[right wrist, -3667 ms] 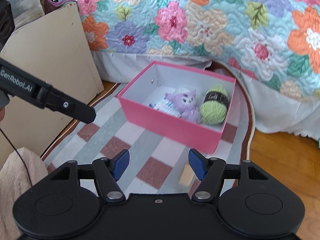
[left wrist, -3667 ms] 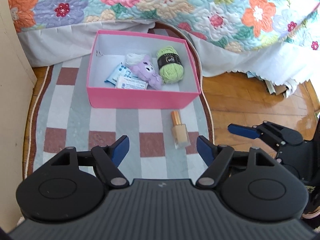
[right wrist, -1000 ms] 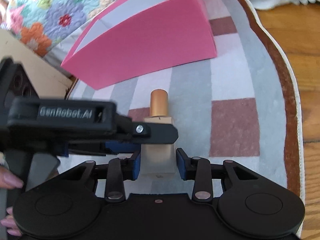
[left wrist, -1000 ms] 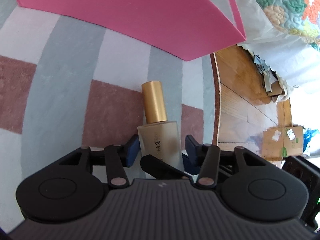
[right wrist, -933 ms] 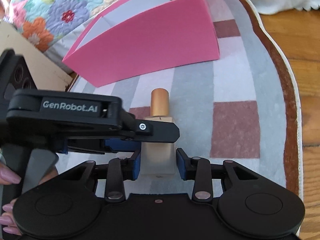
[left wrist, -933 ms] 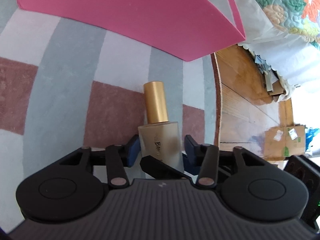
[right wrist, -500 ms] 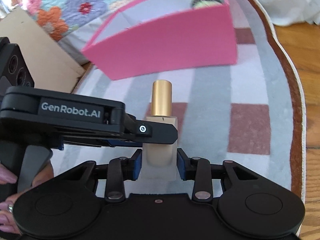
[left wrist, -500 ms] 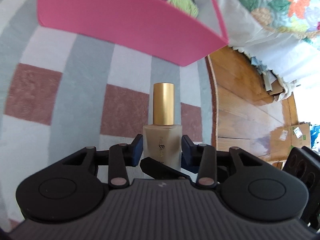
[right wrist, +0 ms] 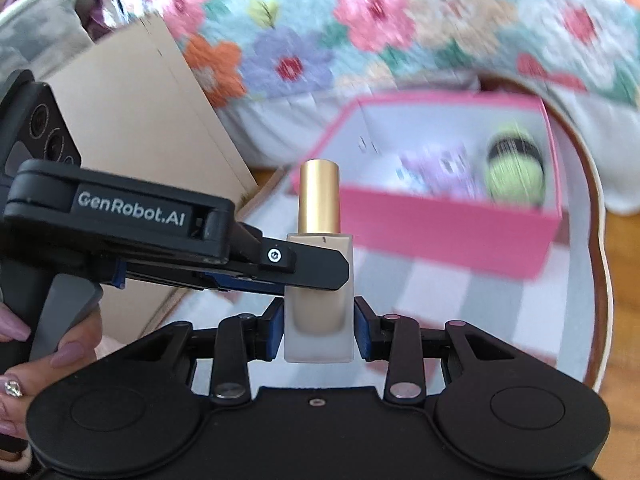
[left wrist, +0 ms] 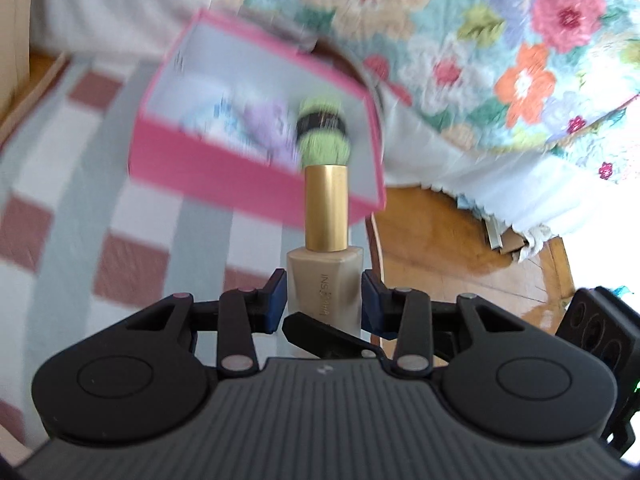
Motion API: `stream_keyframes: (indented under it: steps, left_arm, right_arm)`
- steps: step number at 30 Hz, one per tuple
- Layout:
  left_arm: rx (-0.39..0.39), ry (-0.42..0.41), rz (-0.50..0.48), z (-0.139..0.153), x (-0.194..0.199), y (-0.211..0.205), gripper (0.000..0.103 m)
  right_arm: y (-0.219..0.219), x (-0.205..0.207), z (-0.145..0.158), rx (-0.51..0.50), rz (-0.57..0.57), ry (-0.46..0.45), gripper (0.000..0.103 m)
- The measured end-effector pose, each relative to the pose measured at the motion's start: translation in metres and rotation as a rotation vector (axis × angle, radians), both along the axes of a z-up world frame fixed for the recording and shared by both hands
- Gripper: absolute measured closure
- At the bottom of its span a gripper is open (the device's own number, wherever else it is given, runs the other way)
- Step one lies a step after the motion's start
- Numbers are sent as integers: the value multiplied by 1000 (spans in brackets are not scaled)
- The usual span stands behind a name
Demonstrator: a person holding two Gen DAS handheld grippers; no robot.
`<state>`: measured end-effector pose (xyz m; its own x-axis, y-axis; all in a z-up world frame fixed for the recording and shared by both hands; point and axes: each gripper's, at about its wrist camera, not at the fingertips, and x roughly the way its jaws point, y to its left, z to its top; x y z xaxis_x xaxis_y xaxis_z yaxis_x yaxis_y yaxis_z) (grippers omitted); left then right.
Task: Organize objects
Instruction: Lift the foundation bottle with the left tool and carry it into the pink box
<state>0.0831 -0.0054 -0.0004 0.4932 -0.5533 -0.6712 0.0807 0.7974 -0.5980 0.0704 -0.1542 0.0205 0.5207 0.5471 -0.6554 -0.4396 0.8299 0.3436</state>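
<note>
Underneath lies a checked rug (left wrist: 60, 208) of grey, white and brick-red squares with a brown edge, on a glossy wood floor (left wrist: 440, 240). Behind it hangs a flowered quilt (left wrist: 500, 40) with a white skirt, and a beige board (right wrist: 140, 120) stands at one side. Both the left gripper (left wrist: 324, 300) and the right gripper (right wrist: 319, 328) clamp their blue pads on the glass body of the gold-capped bottle (left wrist: 325, 280), upright and clear of the rug, just before the open pink box (left wrist: 256, 184), which holds green yarn (left wrist: 324, 132) and a blurred purple toy (left wrist: 268, 128).
</note>
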Motion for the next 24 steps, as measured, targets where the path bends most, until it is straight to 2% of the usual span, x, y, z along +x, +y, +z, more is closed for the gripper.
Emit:
stream_keyframes:
  steps: [4, 7, 10, 12, 16, 18, 24]
  left_arm:
    - [-11, -35, 7, 28, 29, 19, 65]
    - [28, -72, 25, 48, 52, 25, 65]
    - [63, -75, 60, 55, 82, 27, 64]
    - [83, -66, 81, 55, 103, 29, 64]
    - [155, -20, 96, 42, 157, 28, 64]
    - [159, 30, 97, 28, 181, 28, 64]
    - [218, 137, 67, -21, 241, 12, 63]
  right_arm:
    - [8, 31, 24, 30, 34, -36, 62]
    - [16, 59, 39, 36, 65, -56, 62]
    - [25, 90, 48, 7, 89, -64, 63]
    - [29, 116, 47, 9, 87, -37, 63]
    - [28, 178, 24, 113, 64, 88, 63]
    - [25, 205, 7, 157, 34, 162, 63]
    - [15, 253, -50, 198, -56, 319, 63]
